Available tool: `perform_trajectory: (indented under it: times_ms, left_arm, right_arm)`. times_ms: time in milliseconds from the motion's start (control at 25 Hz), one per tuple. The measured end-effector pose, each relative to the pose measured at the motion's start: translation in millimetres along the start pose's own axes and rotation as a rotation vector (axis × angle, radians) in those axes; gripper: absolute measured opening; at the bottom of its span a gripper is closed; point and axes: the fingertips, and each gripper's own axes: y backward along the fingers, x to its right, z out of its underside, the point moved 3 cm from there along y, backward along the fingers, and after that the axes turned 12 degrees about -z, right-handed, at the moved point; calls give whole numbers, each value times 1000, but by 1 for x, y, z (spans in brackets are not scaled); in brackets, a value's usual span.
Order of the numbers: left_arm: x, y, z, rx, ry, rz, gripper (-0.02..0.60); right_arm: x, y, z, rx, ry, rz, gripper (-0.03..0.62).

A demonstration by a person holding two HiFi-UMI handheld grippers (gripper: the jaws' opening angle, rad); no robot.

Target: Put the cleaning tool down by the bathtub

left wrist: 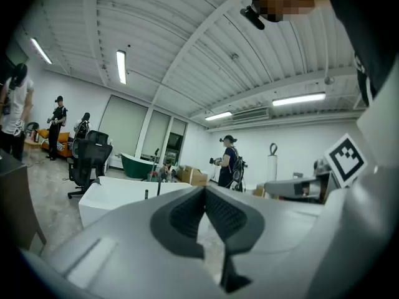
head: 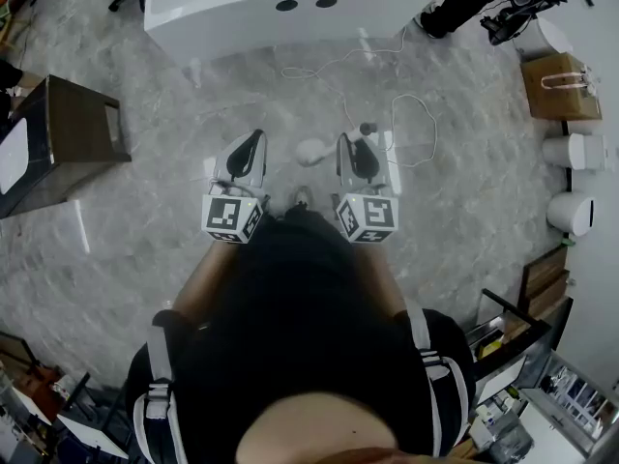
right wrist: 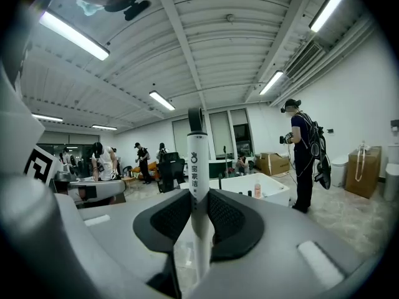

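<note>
The left hand-held gripper (left wrist: 204, 190) is empty, jaws drawn together, and is best kept clear to the side. The right hand-held gripper (right wrist: 198, 198) clamps the white handle of the cleaning tool (right wrist: 197, 157), upright above the floor (head: 135, 220) and well short of the bathtub (head: 242, 13). I judge it should be carried beside the tub and lowered until its end rests, and only then released.

An open lab hall — white bathtub (head: 242, 27), office chair (left wrist: 90, 157), cardboard boxes (left wrist: 193, 176), ceiling strip lights (left wrist: 121, 66).
</note>
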Motion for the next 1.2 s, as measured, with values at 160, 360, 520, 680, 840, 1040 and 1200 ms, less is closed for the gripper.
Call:
perform_trajectory:
  times_ms: [160, 360, 520, 680, 840, 1040, 1200]
  left_arm:
    - [14, -6, 3, -4, 0, 0, 9]
    - [36, -15, 6, 1, 3, -17, 9]
    - [52, -27, 8, 8, 5, -44, 9]
    - [67, -37, 8, 24, -8, -75, 9]
    - [71, -46, 11, 12, -5, -103, 9]
    - [62, -61, 14, -1, -10, -110, 9]
    - [54, -83, 18, -4, 4, -100, 10]
  right_arm:
    - [11, 6, -2, 21, -7, -21, 87]
    - [35, 13, -2, 29, -27, -34, 87]
    - [59, 16, -2, 22, -25, -48, 87]
    - [83, 18, -5, 23, -5, -77, 87]
    - [102, 12, 1, 6, 9, -83, 87]
    - [116, -3, 5, 4, -6, -63, 87]
    - [125, -20, 5, 6, -11, -44, 87]
